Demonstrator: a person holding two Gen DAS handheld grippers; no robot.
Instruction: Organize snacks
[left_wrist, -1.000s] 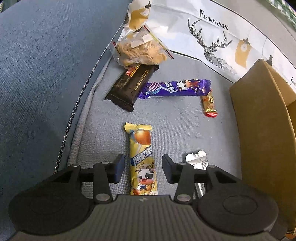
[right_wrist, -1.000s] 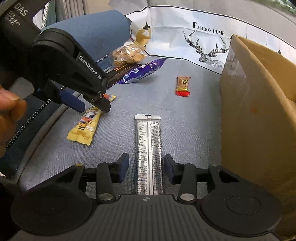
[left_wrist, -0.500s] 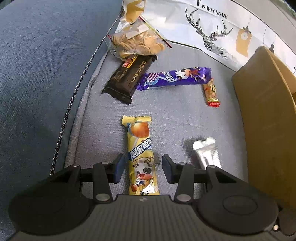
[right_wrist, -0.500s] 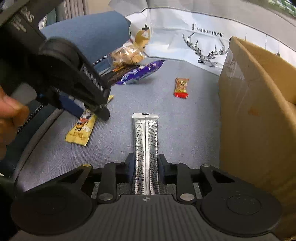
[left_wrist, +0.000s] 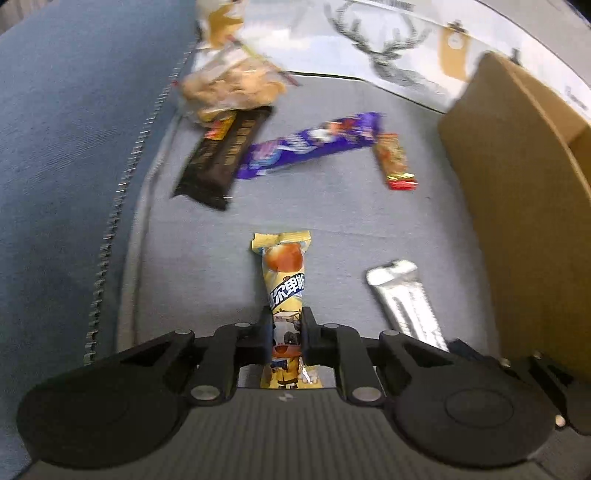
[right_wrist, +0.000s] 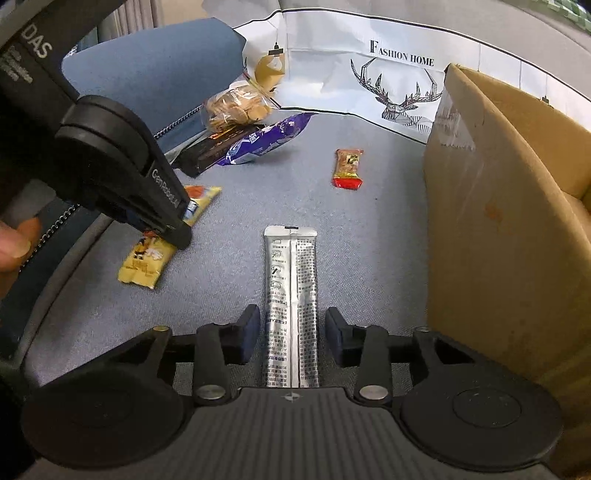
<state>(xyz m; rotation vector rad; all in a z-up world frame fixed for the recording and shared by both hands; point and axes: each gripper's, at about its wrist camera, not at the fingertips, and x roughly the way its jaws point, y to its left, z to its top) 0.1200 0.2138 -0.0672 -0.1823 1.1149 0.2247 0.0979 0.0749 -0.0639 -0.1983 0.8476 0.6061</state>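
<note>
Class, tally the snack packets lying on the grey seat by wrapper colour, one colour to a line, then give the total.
Yellow packet: 1
Silver packet: 1
Purple packet: 1
Black packet: 1
Red-and-orange packet: 1
Clear bag of biscuits: 1
Total: 6

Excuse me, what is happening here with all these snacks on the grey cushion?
A person is sorting snacks with a hand-held gripper in each hand. The left hand-held gripper is shut on the yellow snack bar. The right hand-held gripper has the silver packet between its jaws, which are opening and do not press on it. A black bar, a purple wrapper, a small red candy and a cookie bag lie beside the cardboard box.
</note>
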